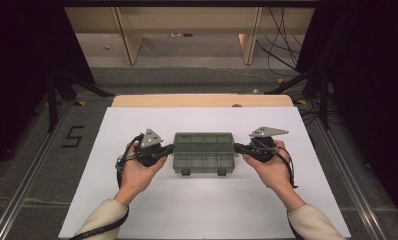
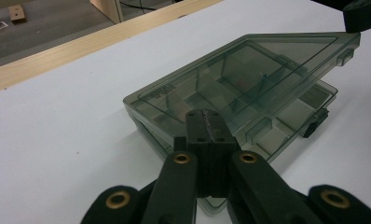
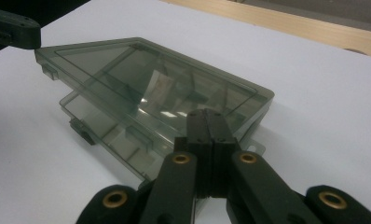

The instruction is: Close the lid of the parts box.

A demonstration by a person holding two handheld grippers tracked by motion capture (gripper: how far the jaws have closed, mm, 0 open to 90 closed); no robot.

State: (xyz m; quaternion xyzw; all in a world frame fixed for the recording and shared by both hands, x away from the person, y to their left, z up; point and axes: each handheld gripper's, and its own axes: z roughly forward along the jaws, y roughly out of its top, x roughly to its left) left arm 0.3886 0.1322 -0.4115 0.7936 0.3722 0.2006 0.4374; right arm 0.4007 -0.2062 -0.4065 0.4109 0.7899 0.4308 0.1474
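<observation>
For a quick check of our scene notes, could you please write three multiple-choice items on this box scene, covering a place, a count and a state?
1. Where does the plastic box lie?
A. on the white sheet
B. on the floor
C. on a shelf

2. How many latches show on the box's near edge in the high view?
A. none
B. two
C. five

3. How is the lid?
A. flat shut
B. removed
C. lifted slightly at the latch side

Answers:
1 A: it rests on the white sheet between the left hand-held gripper and the right hand-held gripper.
2 B: two dark latches sit there.
3 C: both gripper views show a gap under the lid's front edge.
</observation>
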